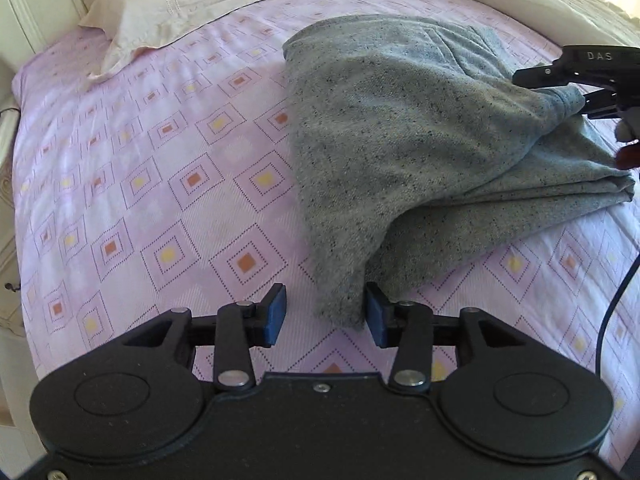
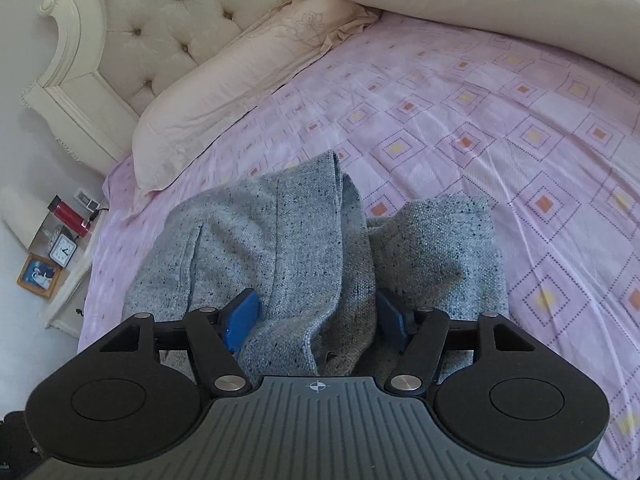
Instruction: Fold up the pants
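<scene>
The grey speckled pants (image 1: 400, 132) lie partly folded on the pink patterned bed sheet (image 1: 140, 184). My left gripper (image 1: 326, 314) is open; a hanging corner of the pants rests against its right blue pad (image 1: 376, 316), with the left pad apart from the cloth. In the left wrist view my right gripper (image 1: 576, 84) sits at the far right, with the pants' other end between its fingers. In the right wrist view, the right gripper (image 2: 318, 316) has its blue pads spread wide with a thick fold of the pants (image 2: 304, 248) between them.
A cream pillow (image 1: 168, 12) lies at the head of the bed, by a tufted headboard (image 2: 172, 20). A cream duvet (image 2: 500, 4) is bunched along the far side. A nightstand (image 2: 64, 248) with a clock, a photo frame and a red bottle stands left of the bed. A black cable (image 1: 612, 308) hangs at right.
</scene>
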### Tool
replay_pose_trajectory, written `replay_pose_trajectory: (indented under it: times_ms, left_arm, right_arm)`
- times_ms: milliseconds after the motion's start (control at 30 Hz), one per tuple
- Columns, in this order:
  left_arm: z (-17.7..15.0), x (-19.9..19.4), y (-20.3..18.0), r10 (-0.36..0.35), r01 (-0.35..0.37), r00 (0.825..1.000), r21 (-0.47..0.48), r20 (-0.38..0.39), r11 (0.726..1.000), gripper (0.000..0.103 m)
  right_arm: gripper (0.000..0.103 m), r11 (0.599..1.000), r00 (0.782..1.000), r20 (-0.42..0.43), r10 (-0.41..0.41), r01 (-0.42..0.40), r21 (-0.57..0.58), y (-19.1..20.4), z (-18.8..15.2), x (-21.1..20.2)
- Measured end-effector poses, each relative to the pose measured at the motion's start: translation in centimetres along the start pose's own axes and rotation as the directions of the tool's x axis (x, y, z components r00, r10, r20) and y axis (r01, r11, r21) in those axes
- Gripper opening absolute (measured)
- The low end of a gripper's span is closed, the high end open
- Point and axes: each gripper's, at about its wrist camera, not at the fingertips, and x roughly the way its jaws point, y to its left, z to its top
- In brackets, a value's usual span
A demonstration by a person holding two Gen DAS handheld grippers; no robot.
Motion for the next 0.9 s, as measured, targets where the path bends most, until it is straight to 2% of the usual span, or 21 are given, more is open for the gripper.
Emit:
replay_pose_trajectory:
  times_ms: [67,100,133,167,267,367,433,533,567,633,700,733,767,833,900]
  left_arm:
    - [-0.1,0.0,0.4,-0.016,0.016,1.0,-0.015,-0.001,1.0,0.053]
    - [-0.1,-0.1,0.6,-0.023,0.023,1.0,-0.023,-0.001,0.999,0.053]
    - [-0.1,-0.2,0.8,-0.029,0.029,1.0,-0.033,-0.001,0.999,0.053]
    - [-0.1,-0.2,1.0,-0.033,0.033,0.999,-0.044,-0.003,0.998,0.053]
    - [0.0,-0.4,1.5,-0.032,0.032,0.999,-0.066,-0.002,0.997,0.053]
    - [0.0,-0.7,1.8,-0.032,0.031,0.999,-0.071,-0.004,0.997,0.053]
    - [-0.1,-0.9,1.9,-0.037,0.037,0.999,-0.073,-0.003,0.997,0.053]
    - [-0.3,-1.2,1.6,-0.03,0.03,1.0,-0.055,0.0,0.998,0.053]
    - [-0.3,-1.3,1.5,-0.028,0.028,1.0,-0.046,0.001,0.999,0.053]
    - [-0.4,-1.3,1.2,-0.023,0.023,1.0,-0.025,0.002,0.999,0.053]
    - [-0.6,-1.4,0.9,-0.005,0.005,1.0,-0.01,0.007,1.0,0.053]
    - [-0.7,-1.5,0.9,-0.005,0.005,1.0,-0.012,0.007,1.0,0.053]
    - [-0.8,-1.6,0.9,-0.01,0.01,1.0,-0.02,0.007,1.0,0.052]
    - [-0.9,-1.8,1.1,-0.015,0.015,1.0,-0.034,0.008,0.999,0.052]
    - [-1.0,-2.0,1.3,-0.019,0.02,1.0,-0.04,0.01,0.999,0.052]
  right_arm:
    - [0.061,0.999,1.0,-0.006,-0.006,0.006,0.04,0.3,0.0,0.2]
    - [0.051,0.999,1.0,-0.005,-0.001,0.001,0.041,0.7,0.0,0.2]
    - [0.023,1.0,1.0,-0.002,0.012,-0.012,0.027,1.4,0.1,0.1]
    - [0.018,1.0,1.0,0.023,-0.009,0.01,-0.019,2.7,0.2,-0.2]
    - [0.014,0.978,0.995,0.096,-0.006,0.026,-0.209,7.4,0.3,-2.6]
    - [0.01,0.968,0.983,0.175,0.054,-0.008,-0.252,9.5,0.5,-7.1]
    - [0.005,0.966,0.974,0.225,0.021,0.038,-0.257,9.5,0.6,-9.9]
    - [0.0,0.97,0.968,0.23,-0.1,0.146,-0.192,7.0,0.2,-10.9]
    - [0.0,0.974,0.969,0.21,-0.128,0.163,-0.159,5.6,-0.3,-10.5]
    - [0.003,0.986,0.982,0.168,-0.09,0.112,-0.124,3.5,-1.0,-9.3]
    - [0.005,0.988,0.978,0.185,-0.092,0.113,-0.108,2.8,-1.6,-8.4]
    - [0.018,0.987,0.978,0.192,-0.083,0.107,-0.119,2.6,-1.7,-8.1]
    - [0.037,0.986,0.977,0.195,-0.085,0.111,-0.124,2.5,-1.8,-7.6]
    - [0.046,0.987,0.98,0.182,-0.08,0.104,-0.121,2.2,-1.6,-6.6]
    - [0.047,0.988,0.985,0.145,-0.096,0.112,-0.109,1.5,-1.4,-5.5]
